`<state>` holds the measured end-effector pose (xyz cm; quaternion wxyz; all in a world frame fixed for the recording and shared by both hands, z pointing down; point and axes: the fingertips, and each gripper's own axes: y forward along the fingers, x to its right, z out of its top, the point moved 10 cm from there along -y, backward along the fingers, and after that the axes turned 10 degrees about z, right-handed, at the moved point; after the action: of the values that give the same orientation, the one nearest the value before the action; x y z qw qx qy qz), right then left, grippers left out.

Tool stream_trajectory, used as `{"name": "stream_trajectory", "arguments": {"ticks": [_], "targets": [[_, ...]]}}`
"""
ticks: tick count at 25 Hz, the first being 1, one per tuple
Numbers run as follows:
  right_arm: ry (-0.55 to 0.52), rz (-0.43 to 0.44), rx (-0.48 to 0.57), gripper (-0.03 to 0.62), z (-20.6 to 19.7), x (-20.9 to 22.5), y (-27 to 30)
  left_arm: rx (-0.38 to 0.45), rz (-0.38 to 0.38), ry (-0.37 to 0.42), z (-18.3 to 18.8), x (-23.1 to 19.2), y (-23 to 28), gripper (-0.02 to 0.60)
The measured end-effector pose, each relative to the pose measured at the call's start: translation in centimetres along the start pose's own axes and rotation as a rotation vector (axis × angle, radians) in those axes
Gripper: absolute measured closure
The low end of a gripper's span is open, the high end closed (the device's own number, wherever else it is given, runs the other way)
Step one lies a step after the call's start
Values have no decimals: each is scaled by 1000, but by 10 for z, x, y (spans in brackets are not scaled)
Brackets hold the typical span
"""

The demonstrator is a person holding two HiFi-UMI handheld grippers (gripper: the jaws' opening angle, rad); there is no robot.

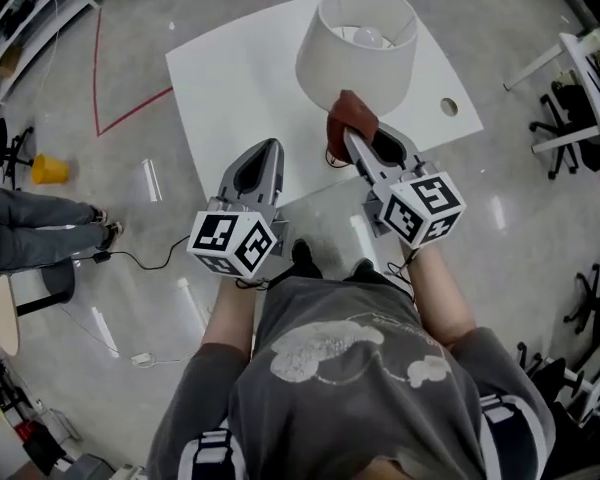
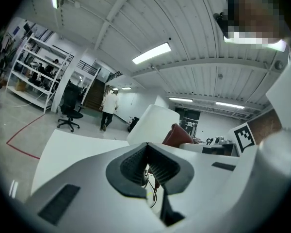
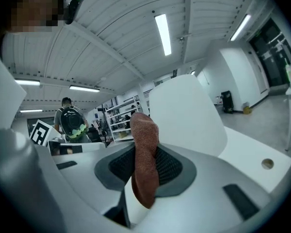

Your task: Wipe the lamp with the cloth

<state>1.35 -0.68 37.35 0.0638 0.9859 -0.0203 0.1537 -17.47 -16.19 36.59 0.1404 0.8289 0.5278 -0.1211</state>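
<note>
We see a white table (image 1: 220, 88) set askew on the grey floor (image 1: 130, 288), one corner toward us. A lamp (image 1: 352, 48) stands on the table's far half, closer to the right corner than the left. We look down into its white shade, where the bulb (image 1: 368, 36) shows. The lamp's foot is hidden under the shade.

Both grippers reach in over the table's near edge. The left gripper (image 1: 271, 146) hangs above the near corner, well apart from the lamp. Its own view shows the jaws closed together at the tips with nothing held between them.

The right gripper (image 1: 352, 138) points at the near side of the shade. Its own view shows the jaws clamped on a rust-brown cloth (image 3: 145, 149). The cloth rises above the tips and also hangs down below them. From above, the cloth's top meets the lower rim of the shade on the side nearest us. We cannot tell whether it presses on the shade or only stands just before it.

A dark cord (image 1: 331, 155) loops on the table under the shade's near rim, between the two grippers. A small round hole (image 1: 449, 106) lies near the table's right corner.

Off the table, a person's legs (image 1: 40, 230) show at the left edge, with a yellow thing (image 1: 48, 170) on the floor nearby.
</note>
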Motion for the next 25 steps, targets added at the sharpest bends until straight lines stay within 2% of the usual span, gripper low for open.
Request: {"name": "stream_trajectory", "arguments": {"ticks": [6, 11, 19, 25], "targets": [[-12, 89, -2, 497, 1, 18, -29, 42, 72, 8, -5, 31, -7, 572], [-34, 153, -37, 499, -1, 42, -74, 88, 139, -2, -26, 81, -20, 572], [-44, 183, -48, 499, -2, 74, -159, 117, 167, -19, -63, 175, -40, 572], [-59, 208, -54, 499, -4, 75, -185, 115, 180, -40, -79, 202, -53, 572]]}}
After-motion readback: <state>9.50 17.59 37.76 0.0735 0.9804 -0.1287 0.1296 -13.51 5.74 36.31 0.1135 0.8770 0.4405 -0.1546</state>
